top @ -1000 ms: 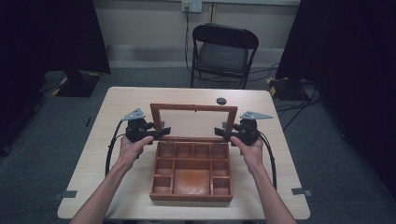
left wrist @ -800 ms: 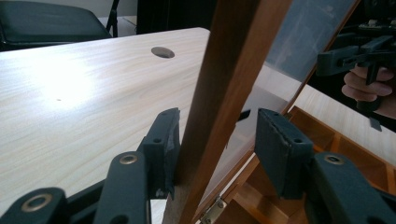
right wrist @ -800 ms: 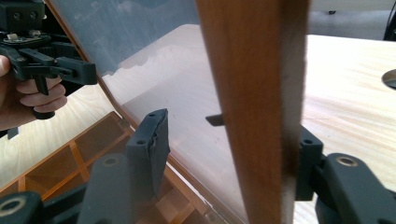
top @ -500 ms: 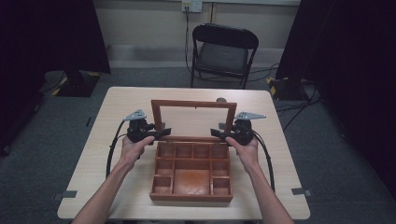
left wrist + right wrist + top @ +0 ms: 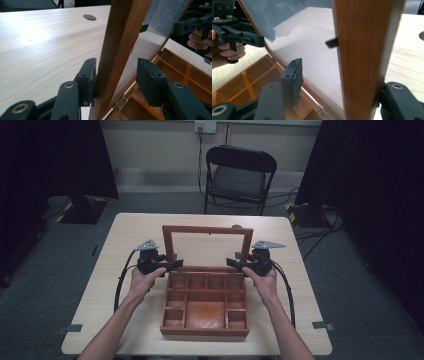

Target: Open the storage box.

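Surface (image 5: 125,270): the pale wooden surface lies under both of your hand-held grippers and runs on beyond them; a small dark round hole (image 5: 89,17) sits ahead of your left hand-held gripper, past the lid.

Box (image 5: 205,306): the wooden box with its compartments lies between your two hand-held grippers and a little nearer to you than they are. The compartments that I can see are bare.

Lid (image 5: 207,228): the framed lid with a clear pane stands almost upright from the back edge of the box, between the two hand-held grippers, hinged at the bottom.

Step in hand: I judge you are moving the lid on its hinges, one side rail for each hand. Opening or closing, one moment does not tell.

Next move: keep both sides going at equal pace, so the frame does not twist on the hinge (image 5: 120,104).

Left hand-held gripper (image 5: 116,80): its jaws are apart, one on each side of the left rail; the outer jaw touches the wood, the inner one stands off from the pane.

Right hand-held gripper (image 5: 339,82): jaws apart also, around the right rail; the outer jaw is against the wood.

Hands: your left hand (image 5: 145,281) and right hand (image 5: 263,280) hold the handles level, forearms coming in straight, symmetrical.
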